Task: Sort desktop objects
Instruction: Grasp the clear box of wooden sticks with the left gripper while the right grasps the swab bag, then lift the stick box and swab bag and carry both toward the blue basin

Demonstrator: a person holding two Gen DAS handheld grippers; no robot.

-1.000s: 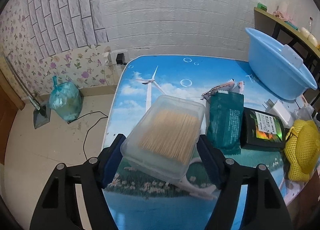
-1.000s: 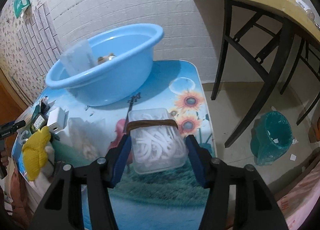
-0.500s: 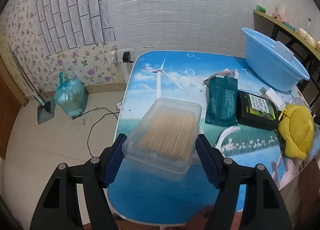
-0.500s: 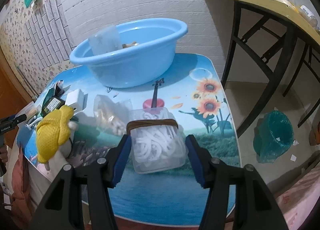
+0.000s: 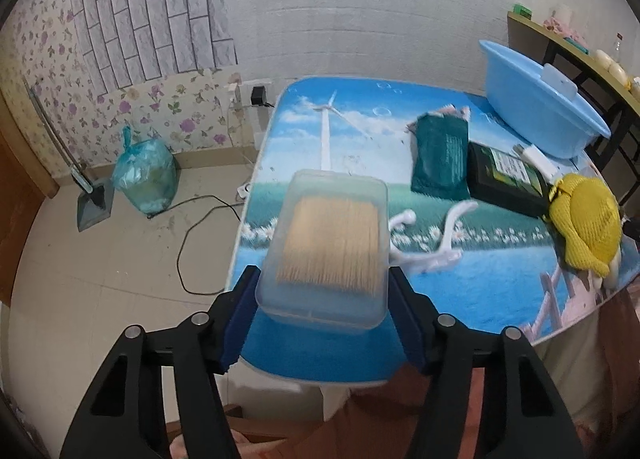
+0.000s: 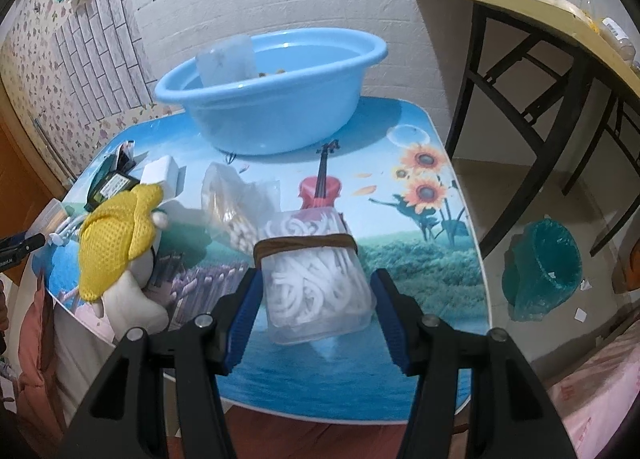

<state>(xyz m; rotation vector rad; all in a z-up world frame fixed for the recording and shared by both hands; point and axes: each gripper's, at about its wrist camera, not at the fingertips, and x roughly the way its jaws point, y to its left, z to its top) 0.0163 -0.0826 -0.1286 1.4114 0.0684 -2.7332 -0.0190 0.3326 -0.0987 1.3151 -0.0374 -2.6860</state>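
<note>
- Toothpick box [image 5: 330, 249], clear plastic with a thick layer of pale wooden sticks inside, sits between the blue pads of the left gripper [image 5: 324, 323]; the jaws are closing on it and the pads look pressed to its two long sides. It appears raised above the near left corner of the desk [image 5: 360, 127].
- Right gripper [image 6: 316, 315] has a second clear box [image 6: 316, 279] between its pads, full of white looped pieces with a brown band across its top. The left pad touches its side; on the right a thin gap seems to show, so I cannot tell whether the grasp is firm. This box is over the near edge of the desk, toward its right corner.
- Blue basin [image 6: 272, 99] stands at the far right corner of the desk, with a clear container leaning inside it.
- Green packet [image 5: 440, 155] lies mid-desk, and a black box with a label [image 5: 506, 183] lies just beside it, toward the basin.
- Yellow mesh bag [image 5: 584, 227] rests near the front edge, touching the black box's corner.
- White charger [image 6: 160, 175] lies behind the yellow bag, and a crumpled clear bag [image 6: 232, 207] lies just behind the second box.
- White plastic pieces [image 5: 424, 251] lie on the desk just beside the toothpick box.
</note>
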